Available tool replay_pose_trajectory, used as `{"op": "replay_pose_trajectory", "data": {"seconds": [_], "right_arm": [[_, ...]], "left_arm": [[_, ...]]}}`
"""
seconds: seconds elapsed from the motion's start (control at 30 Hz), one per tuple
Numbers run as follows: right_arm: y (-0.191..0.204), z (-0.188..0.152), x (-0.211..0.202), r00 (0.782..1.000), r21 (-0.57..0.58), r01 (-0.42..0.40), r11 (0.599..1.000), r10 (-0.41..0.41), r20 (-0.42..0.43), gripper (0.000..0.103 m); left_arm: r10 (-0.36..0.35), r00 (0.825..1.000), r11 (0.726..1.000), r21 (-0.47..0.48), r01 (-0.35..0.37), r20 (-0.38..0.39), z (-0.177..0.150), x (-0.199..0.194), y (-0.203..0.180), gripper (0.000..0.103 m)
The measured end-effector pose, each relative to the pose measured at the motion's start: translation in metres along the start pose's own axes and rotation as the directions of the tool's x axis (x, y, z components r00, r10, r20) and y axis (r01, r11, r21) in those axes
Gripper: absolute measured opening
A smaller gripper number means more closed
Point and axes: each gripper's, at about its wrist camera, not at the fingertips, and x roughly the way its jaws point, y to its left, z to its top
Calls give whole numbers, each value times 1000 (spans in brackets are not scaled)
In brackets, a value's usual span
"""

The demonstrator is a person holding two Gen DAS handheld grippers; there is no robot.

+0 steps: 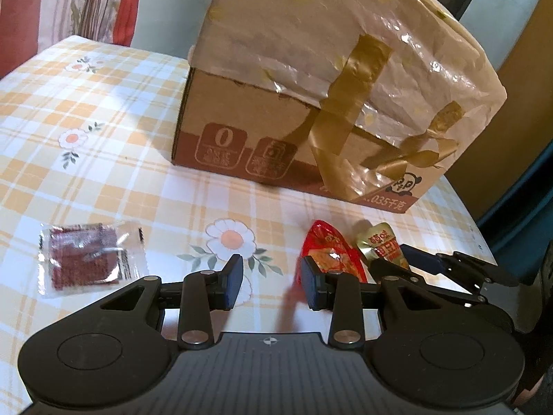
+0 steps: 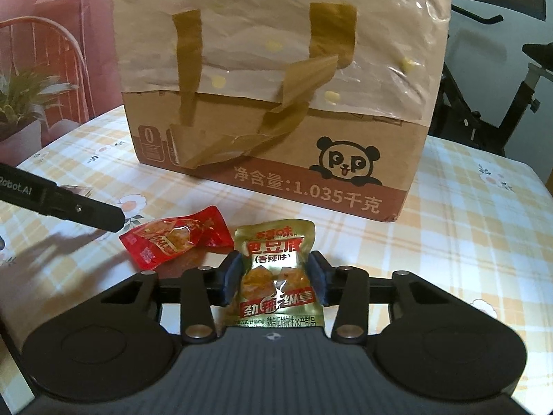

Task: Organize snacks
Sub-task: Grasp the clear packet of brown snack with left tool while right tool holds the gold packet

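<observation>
A gold snack packet (image 2: 274, 276) lies on the checked tablecloth between the pads of my right gripper (image 2: 274, 278); the jaws stand at its two sides, open, and I cannot tell if they touch it. A red snack packet (image 2: 176, 238) lies just left of it. In the left wrist view my left gripper (image 1: 271, 282) is open and empty above the cloth, with the red packet (image 1: 328, 249) by its right pad and the gold packet (image 1: 380, 245) beyond. A clear packet of dark red snack (image 1: 86, 259) lies to the left.
A large cardboard box (image 2: 276, 103) with a panda print, covered in plastic and brown tape, stands behind the packets (image 1: 311, 86). The table's right edge (image 1: 484, 242) is close. A potted plant (image 2: 24, 103) and a chair stand beyond the table at left.
</observation>
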Motion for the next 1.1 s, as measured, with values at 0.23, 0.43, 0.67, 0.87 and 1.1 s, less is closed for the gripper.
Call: {"op": "replay_pose_trajectory", "data": {"seconds": [0.23, 0.43, 0.67, 0.87, 1.1], "right_arm": [[-4, -2, -3, 999, 23, 9, 1000, -10, 35, 44], [-7, -2, -3, 999, 39, 1, 999, -3, 41, 44], [-9, -2, -3, 999, 57, -3, 998, 1, 41, 45], [-10, -2, -3, 999, 61, -6, 998, 3, 40, 45], [-8, -1, -2, 999, 59, -3, 998, 1, 35, 45]], "left_arm": [[95, 987, 994, -56, -89, 132, 22, -31, 26, 39], [253, 953, 961, -161, -226, 167, 23, -58, 68, 40], [284, 954, 949, -168, -267, 92, 15, -51, 74, 48], [303, 949, 948, -122, -293, 80, 12, -44, 71, 59], [273, 962, 942, -196, -271, -17, 9, -45, 82, 59]]}}
